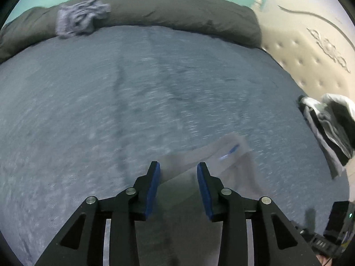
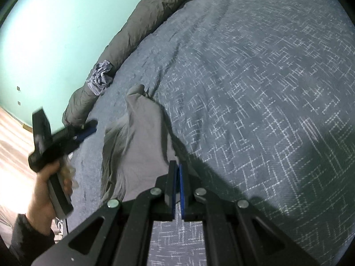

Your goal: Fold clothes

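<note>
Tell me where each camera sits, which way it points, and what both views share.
Left wrist: behind the open left gripper, facing across the bed toward the grey bolster, grey garment below.
Right wrist: behind the shut right gripper pinching the garment's edge, facing the green wall; the left hand shows.
Shared: garment, bolster, crumpled cloth.

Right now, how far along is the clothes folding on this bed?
Early on. No folded clothes show. In hand: the right gripper is shut on the grey garment, which lies rumpled; the left gripper is open. Left: that garment, the crumpled striped cloth by the pillow, and the black-and-white pile.
</note>
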